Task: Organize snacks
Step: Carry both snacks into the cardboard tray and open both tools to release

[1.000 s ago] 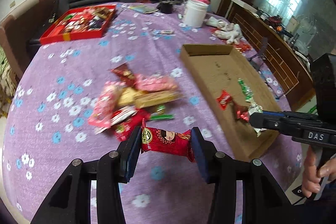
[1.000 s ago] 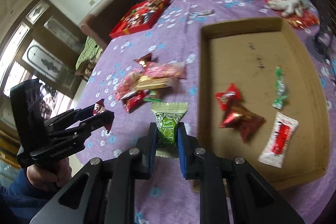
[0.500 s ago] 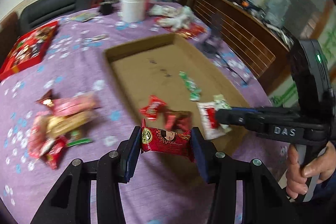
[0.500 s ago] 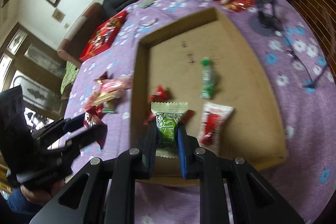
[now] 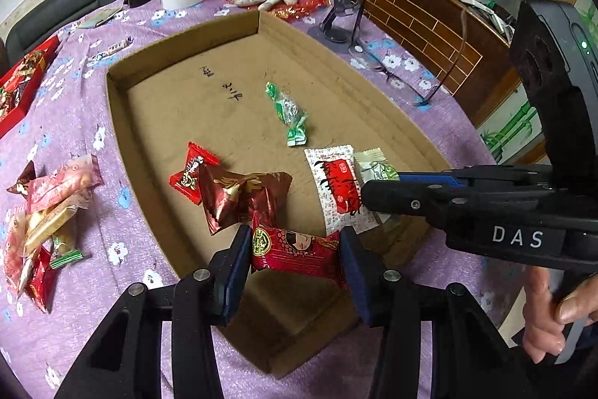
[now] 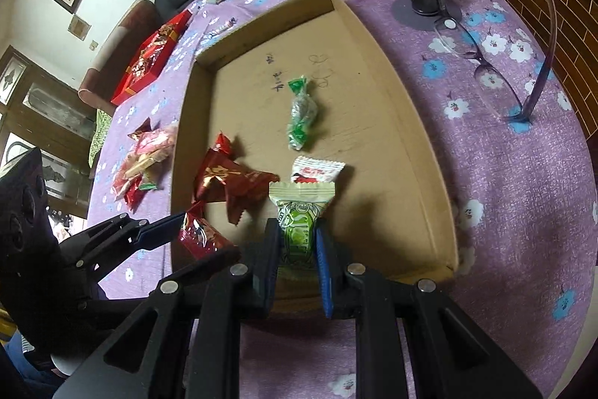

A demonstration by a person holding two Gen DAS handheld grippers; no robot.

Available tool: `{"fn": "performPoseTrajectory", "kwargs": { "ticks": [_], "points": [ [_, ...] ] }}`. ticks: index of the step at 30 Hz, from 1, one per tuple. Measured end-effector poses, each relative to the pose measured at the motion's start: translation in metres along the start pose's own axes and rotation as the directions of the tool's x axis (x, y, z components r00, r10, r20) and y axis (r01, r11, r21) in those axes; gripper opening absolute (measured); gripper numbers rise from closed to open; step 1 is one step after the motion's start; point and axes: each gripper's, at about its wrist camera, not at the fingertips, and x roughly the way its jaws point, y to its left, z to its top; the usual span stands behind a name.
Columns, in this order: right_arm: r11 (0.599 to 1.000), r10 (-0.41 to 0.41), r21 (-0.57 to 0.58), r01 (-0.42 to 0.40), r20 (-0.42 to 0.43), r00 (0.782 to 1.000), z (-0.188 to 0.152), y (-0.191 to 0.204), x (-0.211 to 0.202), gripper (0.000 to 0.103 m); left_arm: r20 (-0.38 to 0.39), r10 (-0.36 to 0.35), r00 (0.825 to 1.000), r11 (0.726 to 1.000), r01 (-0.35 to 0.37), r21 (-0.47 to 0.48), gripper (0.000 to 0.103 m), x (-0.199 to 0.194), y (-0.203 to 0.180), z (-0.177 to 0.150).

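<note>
Between the left gripper's (image 5: pixel 295 251) pads a red snack packet (image 5: pixel 297 251) was pinched by its ends above the cardboard tray's (image 5: pixel 116 107) near end; the right gripper (image 6: pixel 297 245) squeezed a green packet (image 6: pixel 299 212) beside it. Both looked light, crinkly, easily crushed. Both grippers pointed forward, level, over the tray.
</note>
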Motion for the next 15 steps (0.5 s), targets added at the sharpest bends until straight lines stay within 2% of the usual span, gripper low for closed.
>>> {"fn": "performPoseTrajectory", "kwargs": {
  "ticks": [11, 15],
  "points": [
    [0.999, -0.035, 0.008, 0.035, -0.022, 0.999, 0.0083, -0.0034, 0.0098, 0.020, -0.025, 0.009, 1.000, 1.000, -0.009, 0.015, 0.053, 0.0086, 0.0007, -0.0003],
    [0.999, -0.046, 0.009, 0.046, -0.005, 0.999, 0.0095, -0.0027, 0.0056, 0.025, -0.023, 0.008, 1.000, 1.000, -0.008, 0.022, 0.059, 0.0069, -0.0002, -0.0004]
  ]
}}
